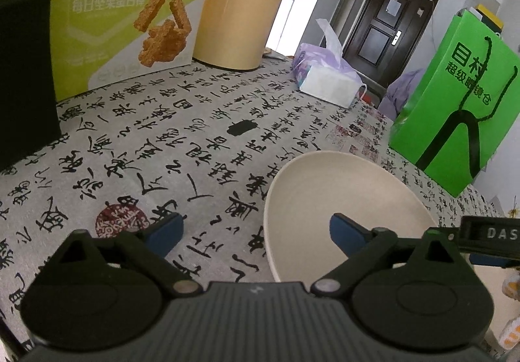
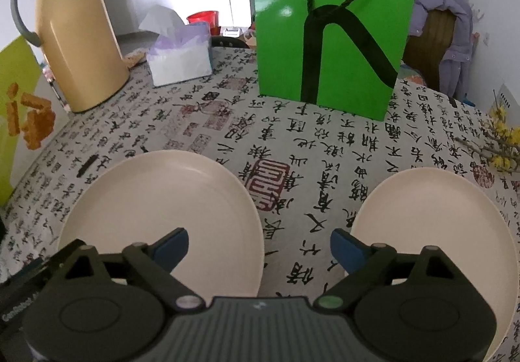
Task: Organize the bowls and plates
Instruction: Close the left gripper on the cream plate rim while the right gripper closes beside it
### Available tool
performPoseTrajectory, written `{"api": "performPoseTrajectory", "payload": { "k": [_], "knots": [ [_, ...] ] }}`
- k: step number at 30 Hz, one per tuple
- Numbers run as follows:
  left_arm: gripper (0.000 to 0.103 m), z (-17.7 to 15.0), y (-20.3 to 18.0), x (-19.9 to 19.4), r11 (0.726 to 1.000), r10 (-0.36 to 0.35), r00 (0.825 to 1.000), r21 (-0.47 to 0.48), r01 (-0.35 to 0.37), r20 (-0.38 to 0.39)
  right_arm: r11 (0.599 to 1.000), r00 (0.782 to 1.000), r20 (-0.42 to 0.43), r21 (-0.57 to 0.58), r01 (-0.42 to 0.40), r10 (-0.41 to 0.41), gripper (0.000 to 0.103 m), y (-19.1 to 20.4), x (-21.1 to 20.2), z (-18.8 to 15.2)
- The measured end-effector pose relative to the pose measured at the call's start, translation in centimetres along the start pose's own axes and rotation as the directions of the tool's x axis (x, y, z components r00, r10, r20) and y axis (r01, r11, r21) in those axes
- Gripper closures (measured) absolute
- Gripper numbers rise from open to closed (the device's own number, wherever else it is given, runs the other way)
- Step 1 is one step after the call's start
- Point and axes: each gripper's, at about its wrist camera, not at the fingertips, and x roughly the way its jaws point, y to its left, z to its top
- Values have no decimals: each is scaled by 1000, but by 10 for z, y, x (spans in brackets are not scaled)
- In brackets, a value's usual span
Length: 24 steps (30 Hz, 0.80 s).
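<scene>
Both grippers spread wide, nothing grabbed

Left gripper (image 1: 256, 233) hangs jaws apart over the calligraphy tablecloth (image 1: 195, 147), its right finger over the near rim of a cream plate (image 1: 344, 186); right gripper (image 2: 259, 246) is spread too, straddling the cloth gap between the left plate (image 2: 169, 199) and right plate (image 2: 432, 215); green bag (image 2: 334, 36) stands behind, toward the table's far edge.

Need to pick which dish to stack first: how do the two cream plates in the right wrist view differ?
The left plate lies nearer the yellow jug; the right plate lies nearer the yellow flower sprig. The left plate shows nearly whole; the right plate runs past the picture's edge. Each is partly covered by a finger of the right claw. Both are plain, cream, round, empty and flat on the tablecloth.
</scene>
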Motion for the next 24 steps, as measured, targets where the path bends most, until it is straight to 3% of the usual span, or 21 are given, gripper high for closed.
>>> {"api": "performPoseTrajectory", "payload": {
  "k": [3,10,21,24],
  "knots": [
    [16,0,-4,-1,1000,-7,1000,21,7,-2,1000,999,-31,-16,9,-9,31,3,6,2],
    [28,-1,-5,0,999,-12,1000,32,12,-3,999,997,-66,-24,30,-31,34,1,13,5],
    [52,-4,-11,2,998,-4,1000,69,4,6,999,995,-97,-33,7,-10,63,2,18,7],
    [63,-5,-12,3,997,1,1000,82,-1,9,999,996,-94,-47,-4,0,72,4,17,6]
  ]
}}
